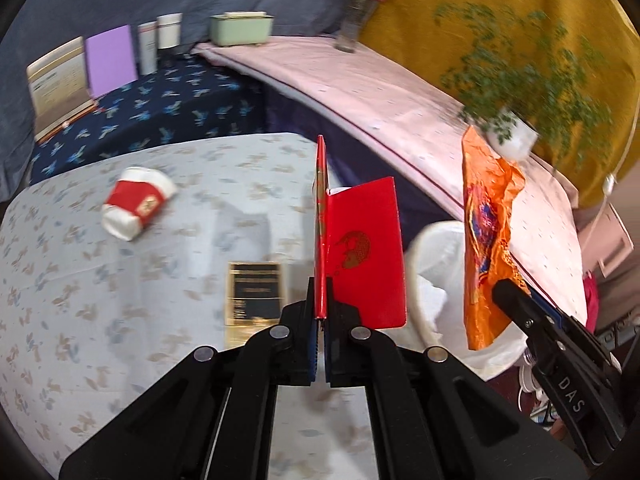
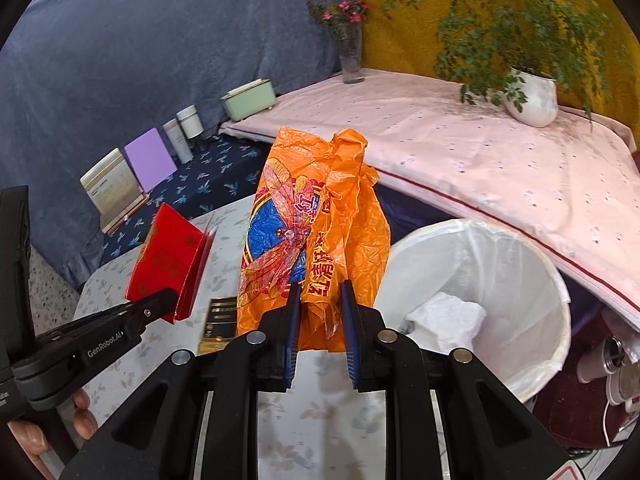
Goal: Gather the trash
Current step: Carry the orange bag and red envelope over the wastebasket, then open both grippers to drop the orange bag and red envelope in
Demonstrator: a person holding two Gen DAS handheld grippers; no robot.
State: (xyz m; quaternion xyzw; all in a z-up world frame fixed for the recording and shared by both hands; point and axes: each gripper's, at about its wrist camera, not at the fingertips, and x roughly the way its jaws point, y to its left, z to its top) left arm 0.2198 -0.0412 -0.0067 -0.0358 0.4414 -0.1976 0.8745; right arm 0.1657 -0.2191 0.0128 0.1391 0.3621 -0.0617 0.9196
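Note:
My left gripper (image 1: 321, 312) is shut on a red card box (image 1: 366, 252), opened out like a folder and held upright above the table; it also shows at the left of the right wrist view, red card box (image 2: 168, 256). My right gripper (image 2: 320, 304) is shut on a crumpled orange plastic bag (image 2: 312, 224), also seen as the orange bag (image 1: 486, 240) beside the right gripper (image 1: 510, 296). The white-lined trash bin (image 2: 520, 264) stands just right of both, with white paper (image 2: 448, 318) inside. A crushed red-and-white paper cup (image 1: 138, 202) and a black-and-gold packet (image 1: 254, 294) lie on the floral tablecloth (image 1: 80, 300).
A pink-covered ledge (image 2: 480, 152) behind the bin carries a potted plant (image 2: 532, 96), a flower vase (image 2: 352, 56) and a green box (image 2: 248, 98). Books and white cans (image 1: 158, 38) stand on the dark blue cloth at the back left. A hand (image 2: 32, 436) grips the left tool.

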